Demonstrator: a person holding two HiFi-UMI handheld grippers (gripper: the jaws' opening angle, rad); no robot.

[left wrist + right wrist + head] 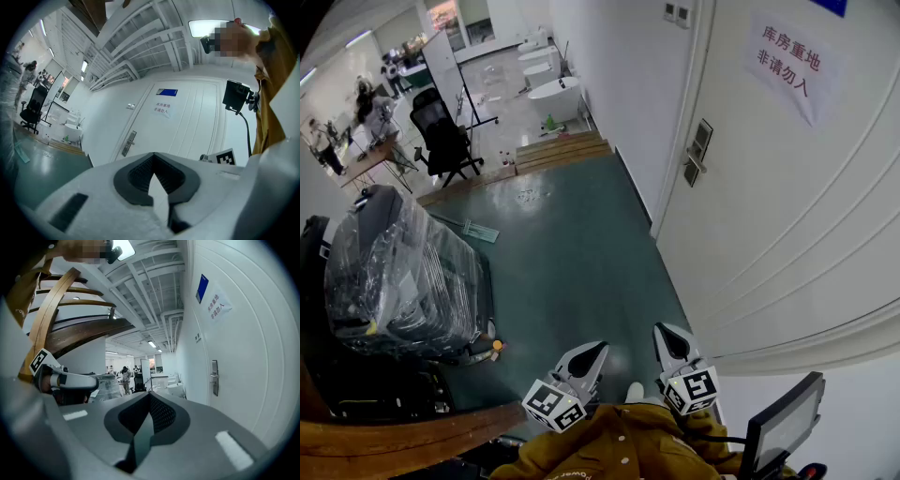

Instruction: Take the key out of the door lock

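Head view — two hand-held grippers (601, 346) (660, 328), both closed — one door lock (697, 155).

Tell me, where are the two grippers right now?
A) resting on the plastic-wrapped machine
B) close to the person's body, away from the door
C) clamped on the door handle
B: both the left gripper and right gripper are shut and empty just above the person's brown jacket, clear of the door handle.
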